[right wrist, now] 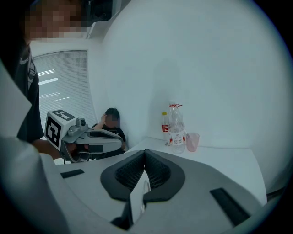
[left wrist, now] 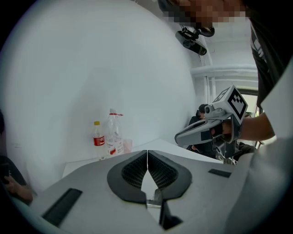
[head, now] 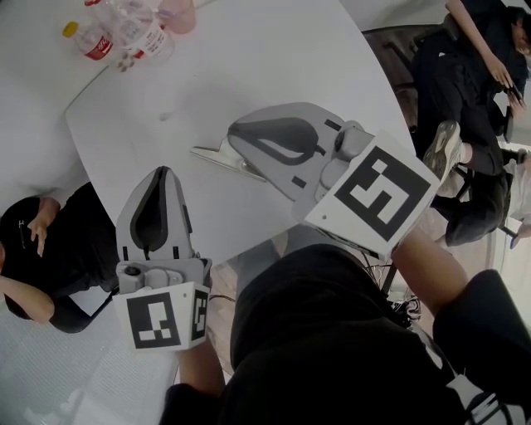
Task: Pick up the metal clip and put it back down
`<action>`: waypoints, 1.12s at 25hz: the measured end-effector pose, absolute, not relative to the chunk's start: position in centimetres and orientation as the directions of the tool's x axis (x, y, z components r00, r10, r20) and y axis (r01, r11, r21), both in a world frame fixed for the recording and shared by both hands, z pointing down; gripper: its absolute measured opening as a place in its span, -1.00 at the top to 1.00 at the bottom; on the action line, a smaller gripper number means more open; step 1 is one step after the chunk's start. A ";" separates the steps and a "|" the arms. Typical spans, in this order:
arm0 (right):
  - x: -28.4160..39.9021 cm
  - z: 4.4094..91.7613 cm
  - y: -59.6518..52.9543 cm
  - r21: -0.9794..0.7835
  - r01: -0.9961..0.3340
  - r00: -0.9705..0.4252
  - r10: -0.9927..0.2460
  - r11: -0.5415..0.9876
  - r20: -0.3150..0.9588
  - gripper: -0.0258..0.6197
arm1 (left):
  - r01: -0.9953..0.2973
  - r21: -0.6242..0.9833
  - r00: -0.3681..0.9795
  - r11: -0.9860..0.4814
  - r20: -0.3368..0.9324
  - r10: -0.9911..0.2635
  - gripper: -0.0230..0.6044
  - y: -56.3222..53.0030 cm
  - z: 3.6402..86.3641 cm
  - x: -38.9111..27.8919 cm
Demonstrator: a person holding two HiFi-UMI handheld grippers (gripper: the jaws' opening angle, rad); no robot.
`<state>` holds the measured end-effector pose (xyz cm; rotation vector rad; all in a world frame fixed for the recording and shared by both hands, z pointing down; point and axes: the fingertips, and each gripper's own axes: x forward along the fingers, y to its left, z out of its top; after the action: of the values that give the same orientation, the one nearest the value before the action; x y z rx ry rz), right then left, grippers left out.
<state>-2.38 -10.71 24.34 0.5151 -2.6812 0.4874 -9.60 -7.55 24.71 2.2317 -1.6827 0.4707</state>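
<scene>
My left gripper (head: 162, 174) is shut, jaws meeting tip to tip with nothing between them, as its own view (left wrist: 147, 153) shows. Beyond its tips, at the far edge of the white table (head: 249, 58), stand the bottles (head: 124, 33) and, just to their right, a pink cup (head: 176, 12).

To its right I hold my right gripper (head: 236, 139), tips pointing left across the table. Its jaws are closed on the metal clip (head: 217, 156), whose thin flat end sticks out past the tips. In the right gripper view (right wrist: 145, 153) the clip (right wrist: 137, 199) shows as a pale strip pinched between the dark pads. So the clip is in my right gripper, held above the table.
</scene>
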 end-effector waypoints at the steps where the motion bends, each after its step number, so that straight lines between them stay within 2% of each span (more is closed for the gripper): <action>1: -2.3 23.9 -10.7 -0.260 -0.413 -0.866 -0.288 0.873 0.408 0.86 | -0.963 0.044 0.258 -0.265 0.432 -0.864 0.85 -7.4 24.3 -9.5; 15: -1.7 16.7 -11.0 -0.168 -0.409 -0.884 -0.344 0.897 0.316 0.86 | -0.955 -0.002 0.275 -0.297 0.369 -0.888 0.85 -6.6 18.7 -8.4; 28: -1.1 13.1 -11.6 -0.087 -0.442 -0.872 -0.405 0.893 0.274 0.86 | -0.960 -0.056 0.244 -0.275 0.319 -0.916 0.85 -6.8 15.9 -10.6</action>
<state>-1.15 -11.55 13.12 0.6388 -2.8104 0.2144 -10.62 -6.77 15.87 2.3546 -1.7918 0.4376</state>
